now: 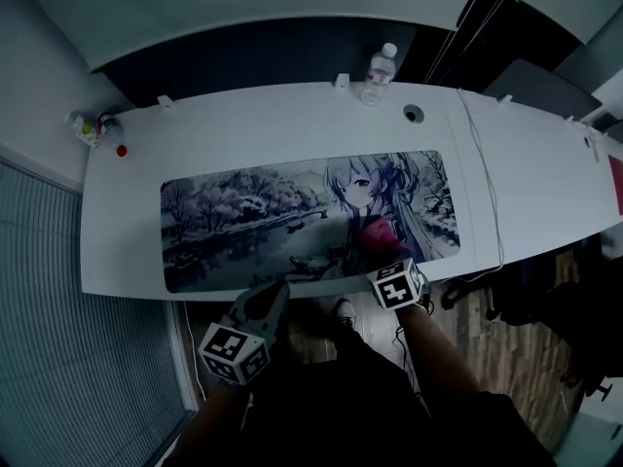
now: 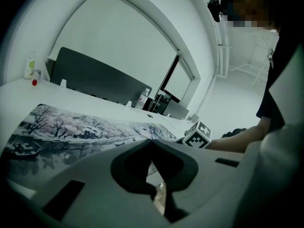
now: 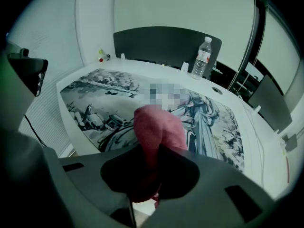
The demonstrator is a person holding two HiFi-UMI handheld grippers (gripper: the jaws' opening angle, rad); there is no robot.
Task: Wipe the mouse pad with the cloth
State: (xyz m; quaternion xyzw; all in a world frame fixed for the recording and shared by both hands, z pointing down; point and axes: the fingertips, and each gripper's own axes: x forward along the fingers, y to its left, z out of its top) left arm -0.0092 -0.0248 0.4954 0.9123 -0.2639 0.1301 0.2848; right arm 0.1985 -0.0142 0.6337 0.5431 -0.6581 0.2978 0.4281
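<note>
Nearest, the left hand-held gripper [image 1: 274, 293] hangs just off the near edge of the surface [image 1: 253, 125], its jaws pressed together on nothing. To its right, the right hand-held gripper [image 1: 387, 266] pinches the red cloth [image 3: 154, 125] over the near right part of the mouse pad [image 1: 253, 217]. Whether the cloth touches the pad is unclear. The wipe looks to be at its start. Next, the cloth needs pressing flat and sweeping left and far across the pad.

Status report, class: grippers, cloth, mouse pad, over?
Right gripper shut on crumpled pink cloth. Left gripper shut, empty. Long illustrated mouse pad unobstructed.
</note>
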